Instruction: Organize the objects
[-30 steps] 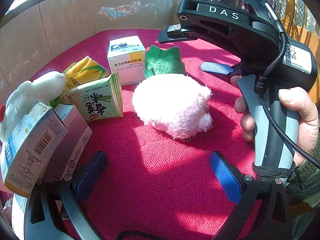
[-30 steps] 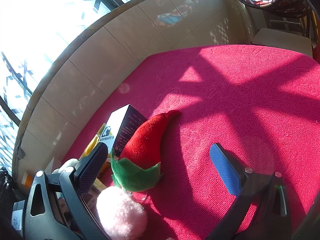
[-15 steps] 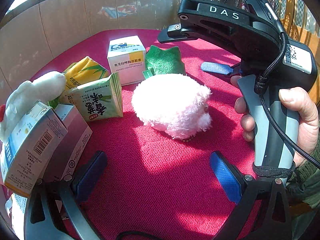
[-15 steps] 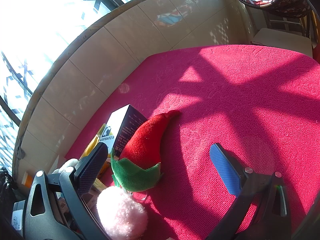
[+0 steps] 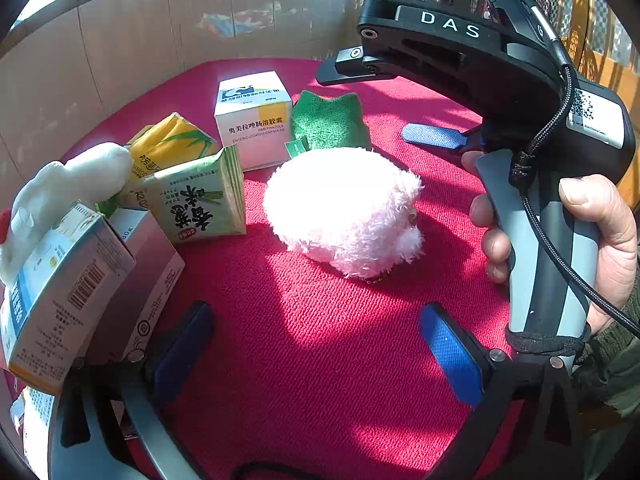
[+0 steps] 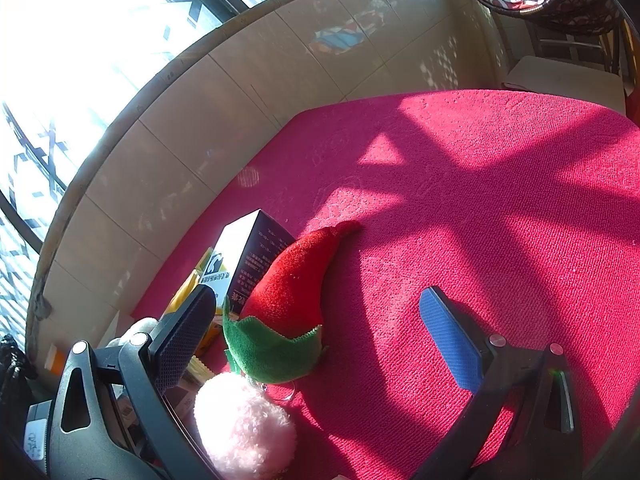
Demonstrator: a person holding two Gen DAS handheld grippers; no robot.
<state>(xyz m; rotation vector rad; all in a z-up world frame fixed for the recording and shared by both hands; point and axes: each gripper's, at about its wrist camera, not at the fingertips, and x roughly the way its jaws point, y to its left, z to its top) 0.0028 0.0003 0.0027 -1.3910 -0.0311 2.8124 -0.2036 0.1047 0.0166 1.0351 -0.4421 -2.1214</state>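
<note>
Underfoot, coarse looped red carpet [image 5: 320, 340] in sun and shadow, bounded at the back by smooth beige tiled wall [image 5: 120, 52]. Centred in the left wrist view, a fluffy pale-pink plush ball [image 5: 344, 208], shaggy and rounded, resting on the carpet ahead of the left gripper [image 5: 320, 344], its jaws spread wide and empty, dark blue ribbed pads on black plastic fingers [image 5: 452, 352]. Behind the ball, a felt-like green plush [image 5: 328, 120] with scalloped edge; from the right wrist view, the same toy a red pointed cone with green zigzag collar, lying on its side and touching the pink ball. Just left, a glossy white cardboard medicine box [image 5: 254, 120] printed "奥美拉唑肠溶胶囊" and "ENTERIC-COATED CAPSULES". Nearer, two soft wrapped tissue packs: one green [image 5: 200, 204] with bamboo art and bold Chinese characters, one yellow [image 5: 168, 144] reading "BAMBOO" in part. At far left, stacked grey and white cartons [image 5: 72, 296] with barcode and "FSC" mark, small print too fine to read, leaning beside a white plush [image 5: 68, 188]. At right, a hand [image 5: 600, 248] wrapped round the grey handle of the right gripper [image 6: 320, 336], black housing lettered "DAS", QR sticker on its side, braided cable alongside; jaws parted wide, gripping nothing, over bare carpet beside the cone toy.
</note>
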